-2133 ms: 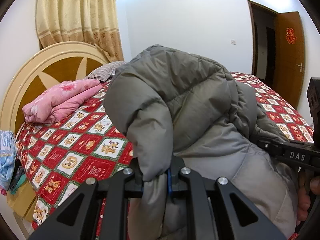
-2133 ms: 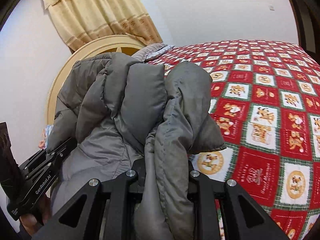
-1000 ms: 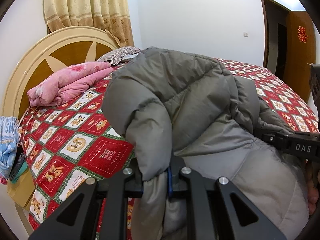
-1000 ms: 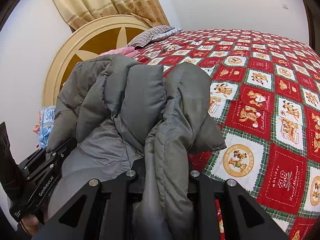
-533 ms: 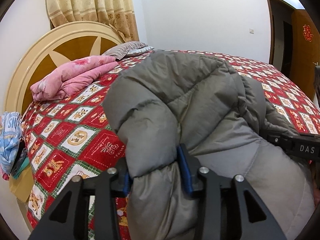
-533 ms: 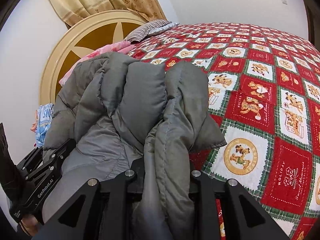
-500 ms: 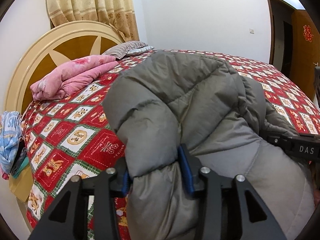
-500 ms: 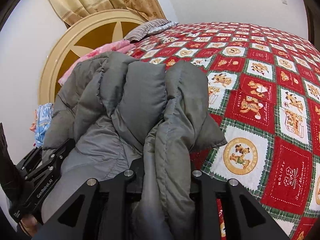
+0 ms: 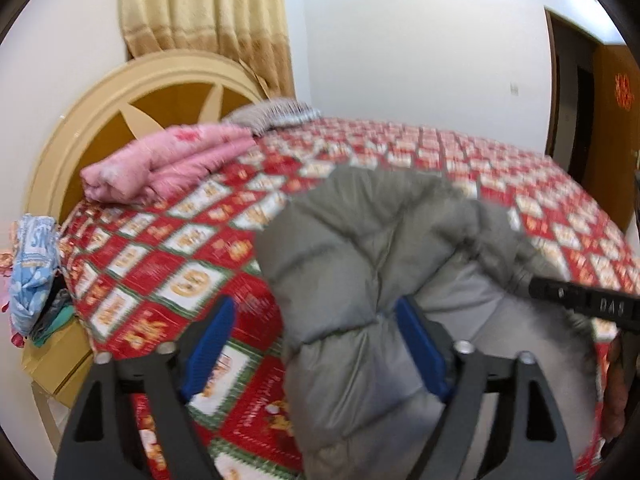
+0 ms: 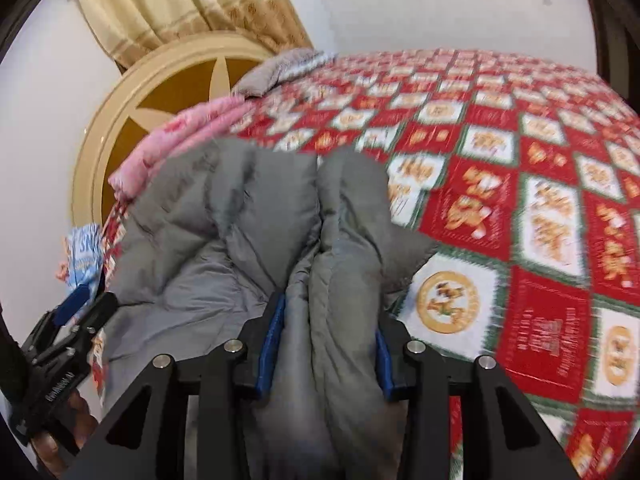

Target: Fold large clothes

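Both pictures are smeared. The gray coat (image 9: 372,264) runs off the bottom edge, and it hides part of the bed (image 9: 500,168). The drawings on the red bed cover are too fuzzy to make out.

A bed (image 9: 192,264) wears a red patterned quilt (image 10: 552,208), with a folded pink blanket (image 9: 168,164) and a striped pillow (image 9: 276,114) by the round headboard (image 9: 120,108). Yellow curtains (image 9: 208,20) hang behind; a brown door (image 9: 612,120) stands open.
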A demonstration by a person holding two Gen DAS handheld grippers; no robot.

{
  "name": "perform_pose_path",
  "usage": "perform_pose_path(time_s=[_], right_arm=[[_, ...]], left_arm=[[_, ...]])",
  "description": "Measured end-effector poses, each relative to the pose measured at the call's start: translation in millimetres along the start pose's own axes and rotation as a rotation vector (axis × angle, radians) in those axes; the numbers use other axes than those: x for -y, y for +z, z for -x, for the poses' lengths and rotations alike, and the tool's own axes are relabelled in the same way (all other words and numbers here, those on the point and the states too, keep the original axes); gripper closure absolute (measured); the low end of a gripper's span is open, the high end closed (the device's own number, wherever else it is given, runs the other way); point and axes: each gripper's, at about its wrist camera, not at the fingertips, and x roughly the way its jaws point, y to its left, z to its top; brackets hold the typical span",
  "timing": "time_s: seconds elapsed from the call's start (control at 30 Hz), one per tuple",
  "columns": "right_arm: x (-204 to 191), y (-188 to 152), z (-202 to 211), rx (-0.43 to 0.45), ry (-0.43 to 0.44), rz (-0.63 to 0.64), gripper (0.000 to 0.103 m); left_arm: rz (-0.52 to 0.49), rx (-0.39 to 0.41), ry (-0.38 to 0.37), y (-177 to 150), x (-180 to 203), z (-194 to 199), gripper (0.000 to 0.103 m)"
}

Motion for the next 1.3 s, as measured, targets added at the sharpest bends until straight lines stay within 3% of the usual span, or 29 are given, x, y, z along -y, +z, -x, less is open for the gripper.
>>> perform_pose_path(time_s=[0.07,0.23,0.47,1.3], right_arm=[[-12,-4,27,0.051,-0.011,0.023,0.052],[-41,-16,80,0.142,-0.015,0.084,0.048],[-68,-25,124,0.216,-0.019,0.135,0.043],[-70,-25,143,0.249,-0.022,0.129,0.041]], left_arm=[[0.013,0.053,0.006,6,-4,22,0.002],[0.017,0.133,-0.012,14,-6,63,0.0],[0.007,0.198,-0.03,25,-6,86,0.0],[0.005,0.201,-0.041,20,-6,93,0.0]])
